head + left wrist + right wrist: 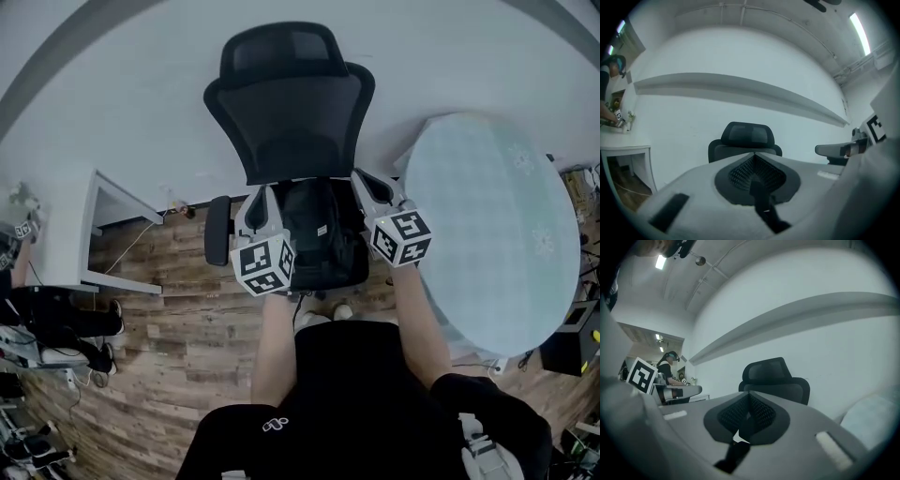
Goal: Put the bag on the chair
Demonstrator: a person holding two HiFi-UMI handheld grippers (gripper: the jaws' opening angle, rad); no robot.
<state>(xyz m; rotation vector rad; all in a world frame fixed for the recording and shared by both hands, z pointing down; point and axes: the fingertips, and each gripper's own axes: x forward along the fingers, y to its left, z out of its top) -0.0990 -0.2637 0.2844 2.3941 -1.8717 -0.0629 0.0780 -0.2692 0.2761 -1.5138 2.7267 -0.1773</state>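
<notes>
A black bag (319, 230) rests on the seat of a black mesh office chair (291, 103), against the backrest. My left gripper (263, 195) is at the bag's left side and my right gripper (362, 178) at its right side, both raised near the bag's top. In the left gripper view the left gripper (753, 161) is shut on a black bag strap (762, 206), with the chair (746, 138) beyond. In the right gripper view the right gripper (749, 401) is shut on a black strap (736, 451), and the chair (776, 376) stands behind.
A round table with a pale cloth (497, 225) stands close on the right of the chair. A white desk (75, 234) is at the left, over the wood floor (187, 319). The chair's left armrest (217, 230) juts out beside my left gripper. Another person (670, 364) stands far off.
</notes>
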